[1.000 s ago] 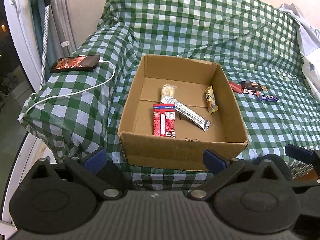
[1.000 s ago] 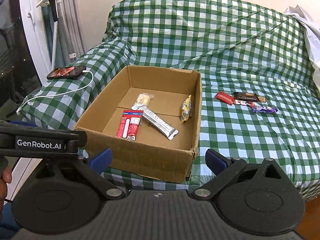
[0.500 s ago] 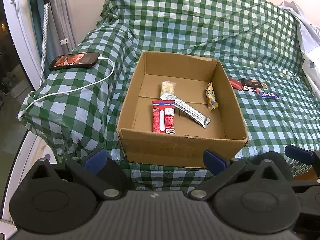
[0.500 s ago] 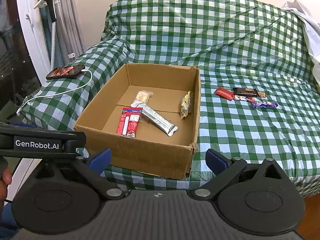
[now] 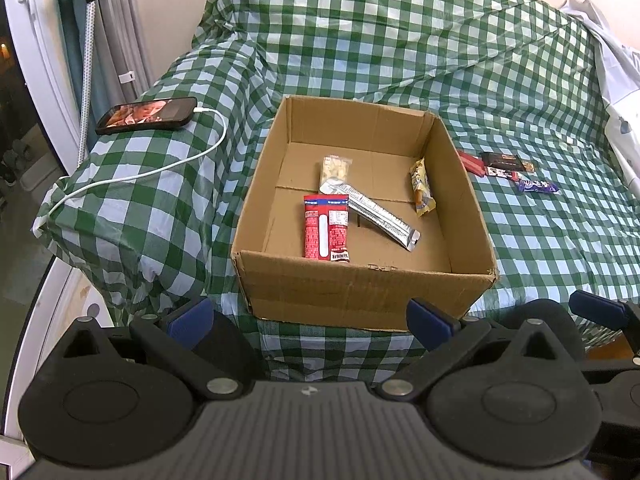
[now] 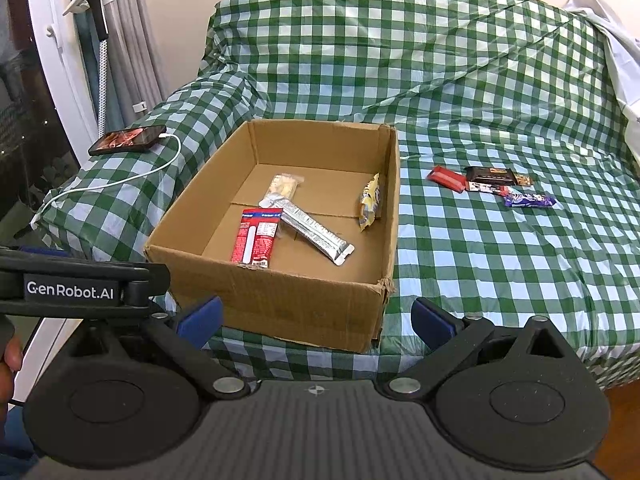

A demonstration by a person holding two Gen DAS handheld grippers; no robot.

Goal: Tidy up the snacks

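Both the left gripper (image 5: 310,316) and right gripper (image 6: 316,314) hover wide open and empty before a cardboard box (image 6: 280,304) at the bed's (image 6: 500,260) near edge; four snacks lie inside, perhaps four more loose wrappers (image 6: 490,184) sit toward the bed's right side.

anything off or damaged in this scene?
Minor only: the brown cardboard box has a frayed, crushed near-right top corner. A few wrapped snack bars lie outside it on the green checked cloth, not yet boxed. Nothing spilled.
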